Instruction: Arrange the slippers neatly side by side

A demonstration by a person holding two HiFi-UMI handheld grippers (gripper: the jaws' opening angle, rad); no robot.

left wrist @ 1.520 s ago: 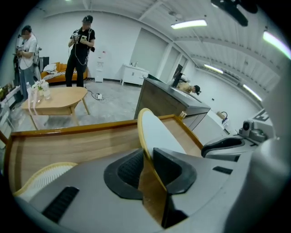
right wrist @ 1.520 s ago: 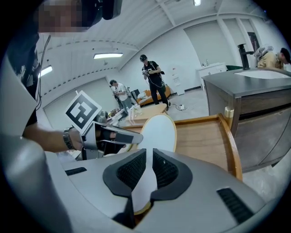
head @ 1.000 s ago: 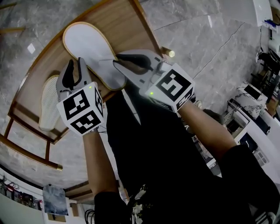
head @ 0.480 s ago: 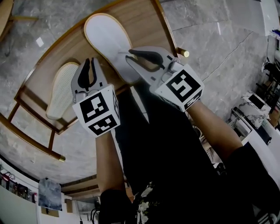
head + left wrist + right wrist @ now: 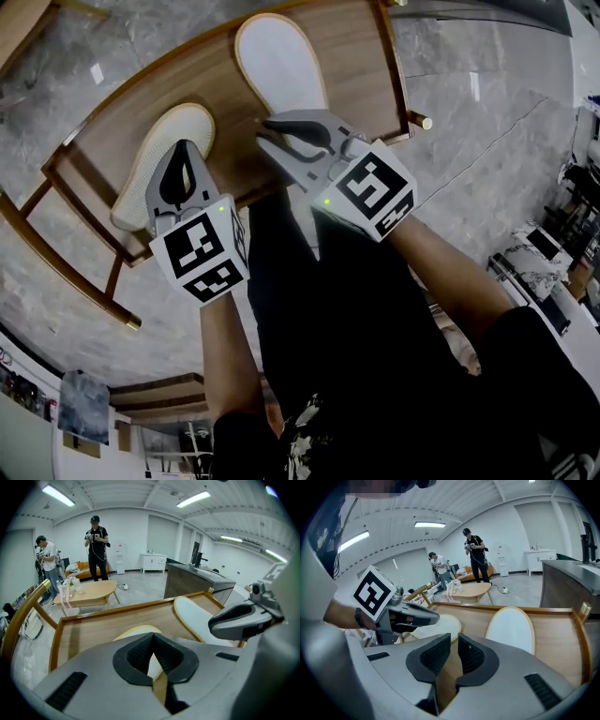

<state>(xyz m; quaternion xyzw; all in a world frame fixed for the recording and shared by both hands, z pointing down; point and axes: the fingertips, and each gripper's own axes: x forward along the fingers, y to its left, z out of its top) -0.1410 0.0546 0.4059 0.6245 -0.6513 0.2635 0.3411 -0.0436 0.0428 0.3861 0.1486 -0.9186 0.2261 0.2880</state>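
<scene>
The left gripper (image 5: pixel 180 143) has just been closing. Its pads now meet tip to tip with nothing caught between them, and a slipper shows only beyond the tips. The right gripper (image 5: pixel 263 122) stands a narrow slit apart, also empty, with bare wood showing through the slit. My reading is that neither slipper is being carried, so the drawn-in jaws serve as blunt pushers for sliding a slipper along the board rather than lifting it.

In the head view the left tips sit over the near end of the textured slipper (image 5: pixel 141 183), which runs away from them toward 1 o'clock; I cannot tell whether they touch it. The smooth slipper (image 5: pixel 279 58) lies just past the right tips and runs toward 11 o'clock. The pair lies apart with bare wood between them and their long axes splayed. The smooth one is at 1 o'clock of the textured one, so they are not yet side by side. Both rest on the rimmed wooden table (image 5: pixel 361 56), whose raised edge should keep a pushed slipper from sliding off.

Count: two grippers, two slippers and one rimmed table. In the left gripper view, far back at 11 o'clock, are a person in black (image 5: pixel 97 536), a person in white (image 5: pixel 46 555) and one oval low table (image 5: pixel 89 591)
</scene>
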